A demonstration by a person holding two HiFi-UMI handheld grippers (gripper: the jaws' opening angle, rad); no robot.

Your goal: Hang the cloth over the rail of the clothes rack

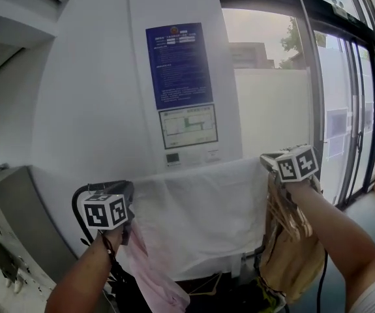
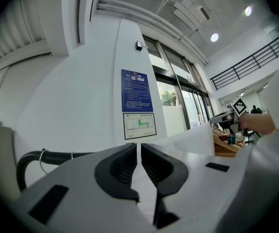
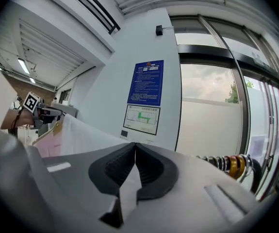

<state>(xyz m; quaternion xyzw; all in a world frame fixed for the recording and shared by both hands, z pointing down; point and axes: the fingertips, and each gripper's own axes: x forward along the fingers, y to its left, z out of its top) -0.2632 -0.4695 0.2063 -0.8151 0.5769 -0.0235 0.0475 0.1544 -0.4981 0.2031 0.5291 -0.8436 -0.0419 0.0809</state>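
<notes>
Left claw (image 2: 139, 148), lower left of frame, pinches one top corner of the cloth (image 1: 200, 214). The cloth spans taut across lower centre. Right claw (image 3: 135, 148) pinches the other corner. Rail not visible. Positioning step; next probably lower it over the rail, then release.

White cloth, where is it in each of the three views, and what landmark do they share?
Head view: white cloth spread across the lower middle.
Left gripper view: cloth at bottom centre, pinched in the left tool, running off right.
Right gripper view: cloth at bottom centre, pinched in the right tool, running off left.
Shared landmark: the blue notice, above the cloth in all three.
</notes>
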